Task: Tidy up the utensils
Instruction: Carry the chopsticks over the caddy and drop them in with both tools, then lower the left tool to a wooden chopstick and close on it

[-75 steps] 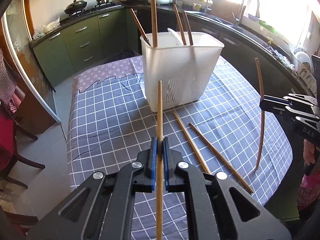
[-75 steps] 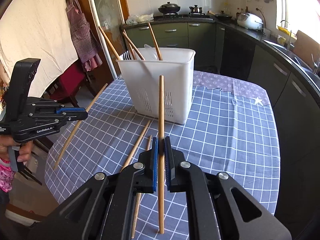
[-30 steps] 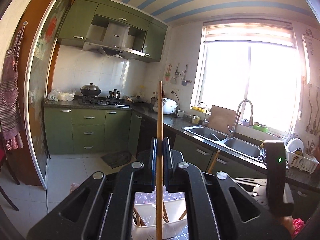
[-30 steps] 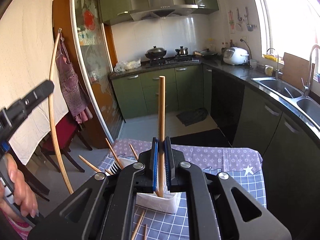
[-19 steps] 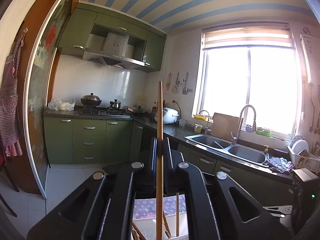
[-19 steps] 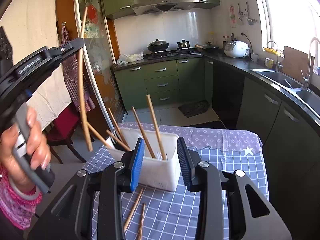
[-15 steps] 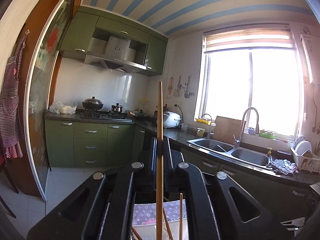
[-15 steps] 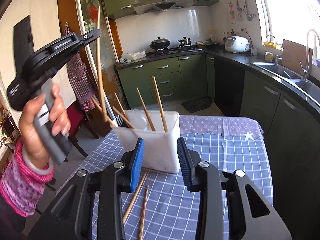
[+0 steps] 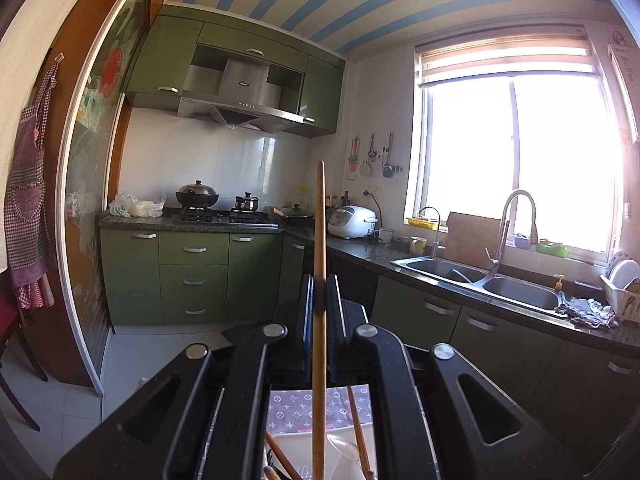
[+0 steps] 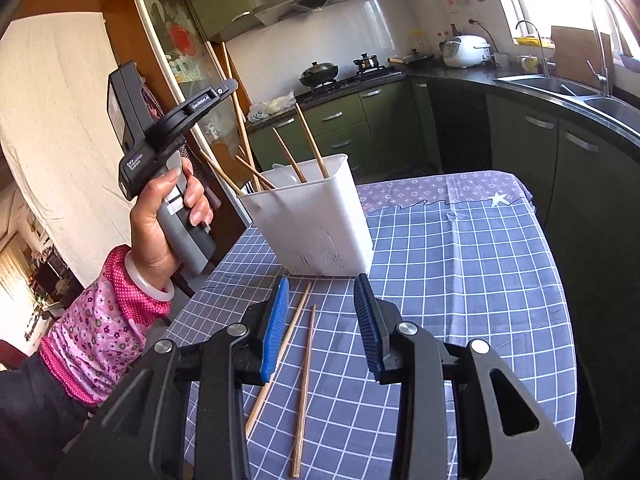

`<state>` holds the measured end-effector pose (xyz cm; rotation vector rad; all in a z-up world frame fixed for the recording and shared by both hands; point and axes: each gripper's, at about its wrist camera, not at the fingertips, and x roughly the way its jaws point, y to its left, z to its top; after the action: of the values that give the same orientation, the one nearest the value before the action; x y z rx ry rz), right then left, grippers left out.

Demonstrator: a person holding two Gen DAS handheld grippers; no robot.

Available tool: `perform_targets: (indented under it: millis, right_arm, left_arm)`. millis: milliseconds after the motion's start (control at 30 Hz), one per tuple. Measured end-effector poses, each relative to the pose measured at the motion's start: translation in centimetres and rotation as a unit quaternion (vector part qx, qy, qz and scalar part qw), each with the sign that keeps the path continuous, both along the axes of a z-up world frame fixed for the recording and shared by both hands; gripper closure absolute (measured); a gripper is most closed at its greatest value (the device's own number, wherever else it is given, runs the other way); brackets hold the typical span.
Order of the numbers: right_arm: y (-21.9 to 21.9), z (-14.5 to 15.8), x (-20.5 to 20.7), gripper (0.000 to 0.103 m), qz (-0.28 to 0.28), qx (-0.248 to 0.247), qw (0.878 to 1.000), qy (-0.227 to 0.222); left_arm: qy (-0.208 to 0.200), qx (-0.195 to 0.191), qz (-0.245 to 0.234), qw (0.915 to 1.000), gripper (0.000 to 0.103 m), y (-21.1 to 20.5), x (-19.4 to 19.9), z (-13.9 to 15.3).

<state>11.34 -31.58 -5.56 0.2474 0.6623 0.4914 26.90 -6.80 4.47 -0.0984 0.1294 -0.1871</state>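
My left gripper (image 9: 320,280) is shut on a wooden chopstick (image 9: 319,240) and holds it upright over the white utensil basket (image 9: 304,452), its lower end among several chopsticks inside. In the right wrist view the left gripper (image 10: 230,88) is raised left of the basket (image 10: 316,220) with its chopstick (image 10: 240,120) reaching down into it. My right gripper (image 10: 322,300) is open and empty, low over the table before the basket. Two loose chopsticks (image 10: 304,380) lie on the checked cloth under it.
The table (image 10: 460,280) has a blue checked cloth, its edge close on the right. Green cabinets, a stove with pots (image 9: 198,196) and a sink (image 9: 480,280) line the kitchen behind. A red chair (image 9: 12,340) stands at far left.
My right gripper let its chopstick into the basket, opened, and moved down toward the loose chopsticks. My left gripper lifted its chopstick upright above the basket and lowered its end inside.
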Motion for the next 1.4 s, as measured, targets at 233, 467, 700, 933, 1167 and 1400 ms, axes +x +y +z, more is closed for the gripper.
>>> perform_targets:
  millis: [233, 467, 700, 933, 1167, 1400]
  right_arm:
    - [0.5, 0.0, 0.1, 0.069, 0.008, 0.000, 1.000, 0.005]
    - [1.0, -0.8, 0.2, 0.069, 0.022, 0.004, 1.000, 0.016]
    - [0.8, -1.8, 0.4, 0.066, 0.022, 0.009, 0.999, 0.030]
    - [-0.1, -3.0, 1.0, 0.066, 0.008, 0.016, 0.999, 0.047]
    - [-0.7, -4.2, 0.6, 0.063, 0.007, 0.020, 0.998, 0.061]
    - [-1.9, -4.8, 0.3, 0.062, -0.002, 0.030, 0.997, 0.067]
  left_arm:
    - [0.035, 0.012, -0.008, 0.9993, 0.097, -0.1, -0.9, -1.7]
    - [0.057, 0.021, -0.010, 0.9981, 0.091, 0.6, -2.5, -1.2]
    - [0.092, 0.015, -0.007, 0.9957, 0.064, 2.0, -6.4, 1.1]
    - [0.268, 0.075, -0.006, 0.9604, 0.064, 1.1, -7.8, -3.7]
    - [0.467, 0.103, -0.035, 0.8775, 0.080, -1.5, -5.6, -14.0]
    - [0.524, 0.117, 0.014, 0.8437, 0.084, -2.7, -4.1, -18.5]
